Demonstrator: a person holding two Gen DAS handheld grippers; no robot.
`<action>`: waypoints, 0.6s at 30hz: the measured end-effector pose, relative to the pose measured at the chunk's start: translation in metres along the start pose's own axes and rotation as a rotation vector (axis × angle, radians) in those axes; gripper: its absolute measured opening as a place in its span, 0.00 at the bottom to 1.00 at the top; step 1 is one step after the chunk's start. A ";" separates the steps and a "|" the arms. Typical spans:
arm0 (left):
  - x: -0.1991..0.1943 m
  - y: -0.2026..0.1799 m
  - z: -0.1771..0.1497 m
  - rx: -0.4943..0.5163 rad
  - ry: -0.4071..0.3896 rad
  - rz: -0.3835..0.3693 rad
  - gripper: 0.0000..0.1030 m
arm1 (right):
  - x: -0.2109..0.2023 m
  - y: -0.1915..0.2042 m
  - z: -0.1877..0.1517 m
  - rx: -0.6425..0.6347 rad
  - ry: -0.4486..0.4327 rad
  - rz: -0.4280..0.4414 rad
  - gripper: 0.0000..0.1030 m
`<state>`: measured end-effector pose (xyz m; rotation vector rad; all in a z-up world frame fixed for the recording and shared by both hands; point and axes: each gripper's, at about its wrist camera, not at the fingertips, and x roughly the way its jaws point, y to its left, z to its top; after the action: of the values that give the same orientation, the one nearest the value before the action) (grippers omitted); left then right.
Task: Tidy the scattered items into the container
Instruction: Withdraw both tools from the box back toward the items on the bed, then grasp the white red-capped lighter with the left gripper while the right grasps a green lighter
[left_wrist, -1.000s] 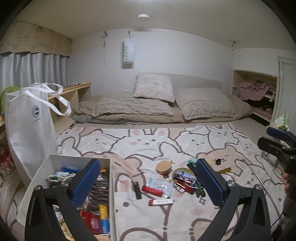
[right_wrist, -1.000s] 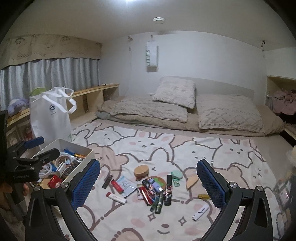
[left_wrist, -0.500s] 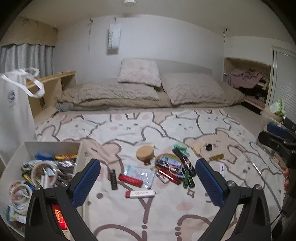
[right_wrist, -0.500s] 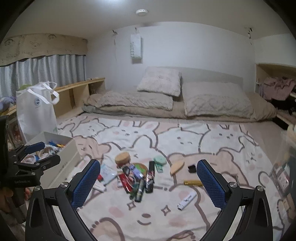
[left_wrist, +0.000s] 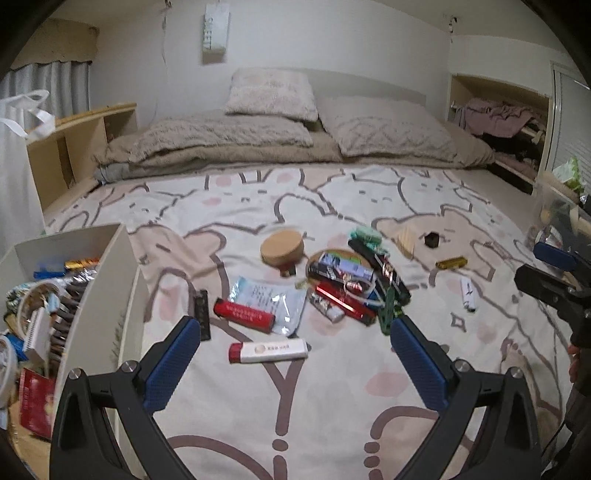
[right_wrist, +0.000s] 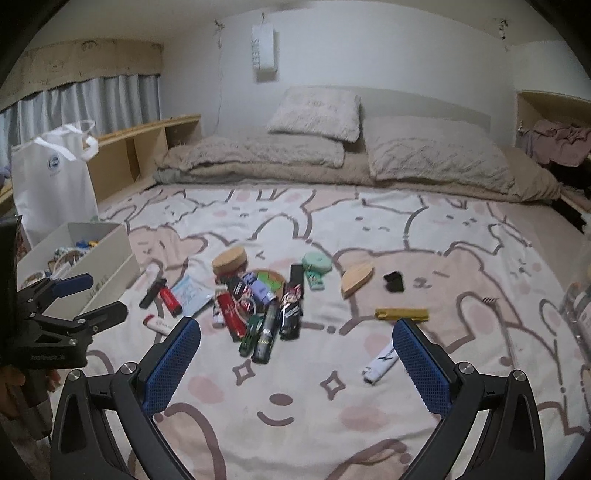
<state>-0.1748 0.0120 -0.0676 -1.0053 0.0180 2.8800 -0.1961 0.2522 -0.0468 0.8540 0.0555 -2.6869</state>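
Note:
Small items lie scattered on a bear-print blanket. My left gripper (left_wrist: 295, 350) hangs open just above a white lighter with a red cap (left_wrist: 267, 351); a red tube (left_wrist: 243, 314) and a clear packet (left_wrist: 271, 301) lie beyond it. The white box (left_wrist: 110, 266) at left holds several items. My right gripper (right_wrist: 295, 350) is open over the blanket, with the pile of tubes and sticks (right_wrist: 258, 310) just ahead, a gold bar (right_wrist: 402, 314) and a white lighter (right_wrist: 380, 363) to its right. Each gripper shows at the edge of the other's view.
A round cork lid (left_wrist: 282, 252), a wooden piece (right_wrist: 356, 282) and a small black block (right_wrist: 393, 282) lie farther back. A white tote bag (right_wrist: 55, 184) stands behind the box. Pillows (right_wrist: 314, 110) and a folded duvet fill the far end; a clear bin (left_wrist: 557, 206) sits at right.
Both grippers have dropped and moved forward toward the scattered items, which now look larger and closer. The left view has swung right, pushing the box to its left edge. Both stay open.

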 end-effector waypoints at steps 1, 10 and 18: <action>0.004 0.000 -0.002 0.000 0.008 -0.001 1.00 | 0.005 0.002 -0.002 -0.004 0.009 0.002 1.00; 0.045 0.011 -0.018 -0.047 0.083 -0.013 1.00 | 0.052 0.016 -0.014 -0.037 0.076 -0.006 1.00; 0.077 0.027 -0.029 -0.113 0.160 0.009 1.00 | 0.093 0.026 -0.020 -0.077 0.165 -0.021 1.00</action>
<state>-0.2189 -0.0100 -0.1385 -1.2561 -0.1312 2.8281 -0.2482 0.2038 -0.1147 1.0546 0.2047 -2.6088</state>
